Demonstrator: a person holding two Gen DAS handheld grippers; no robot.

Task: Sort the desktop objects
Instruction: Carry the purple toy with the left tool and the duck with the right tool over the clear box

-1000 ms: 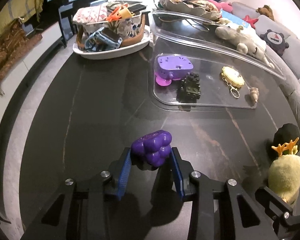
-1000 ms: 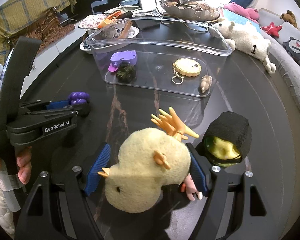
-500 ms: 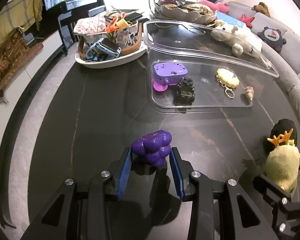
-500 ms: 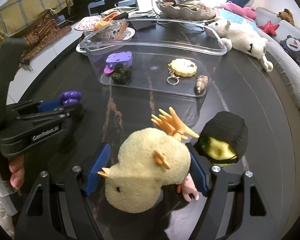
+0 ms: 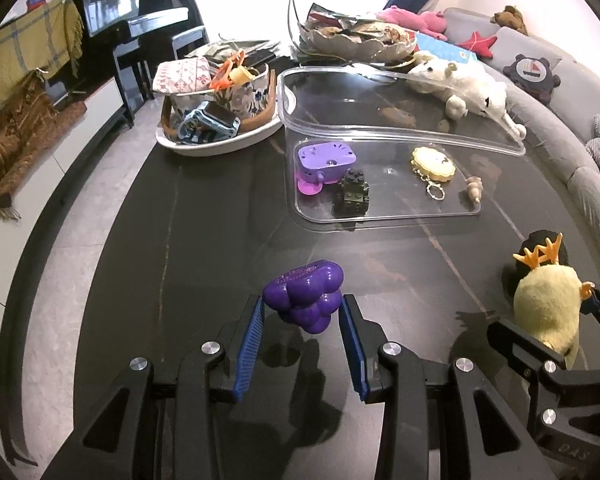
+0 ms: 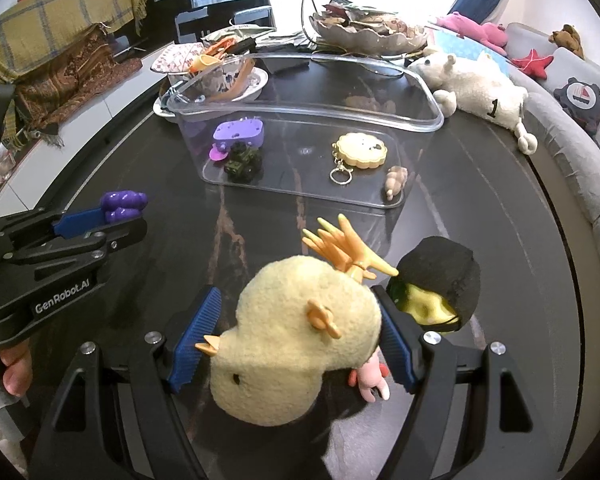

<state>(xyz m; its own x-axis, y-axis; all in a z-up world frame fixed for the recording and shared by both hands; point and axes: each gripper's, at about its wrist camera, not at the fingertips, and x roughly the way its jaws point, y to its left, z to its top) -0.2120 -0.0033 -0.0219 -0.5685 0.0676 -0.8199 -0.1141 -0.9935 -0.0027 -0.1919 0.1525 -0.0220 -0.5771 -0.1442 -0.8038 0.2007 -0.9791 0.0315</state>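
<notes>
My left gripper (image 5: 301, 304) is shut on a purple grape-shaped toy (image 5: 304, 294) and holds it a little above the dark table, with its shadow underneath. The same toy (image 6: 124, 202) shows at the left of the right wrist view. My right gripper (image 6: 296, 296) is shut on a yellow plush chick (image 6: 300, 336) with orange antlers; the chick (image 5: 548, 304) also shows at the right edge of the left wrist view. A clear plastic bin (image 5: 380, 130) (image 6: 432, 104) stands beyond both grippers. It holds a purple toy (image 6: 240, 132), a dark brick car (image 6: 242, 164) and a yellow keychain (image 6: 360, 152).
A black-hooded green figure (image 6: 440, 280) lies just right of the chick. A white plush sheep (image 6: 480, 84) lies at the back right. A white dish of clutter (image 5: 220, 136) and a tiered bowl (image 5: 356, 40) stand behind the bin. A grey sofa (image 5: 580, 120) runs along the right.
My left gripper has risen with the purple toy, so the table and bin look farther off. The right gripper and chick have stayed put.
</notes>
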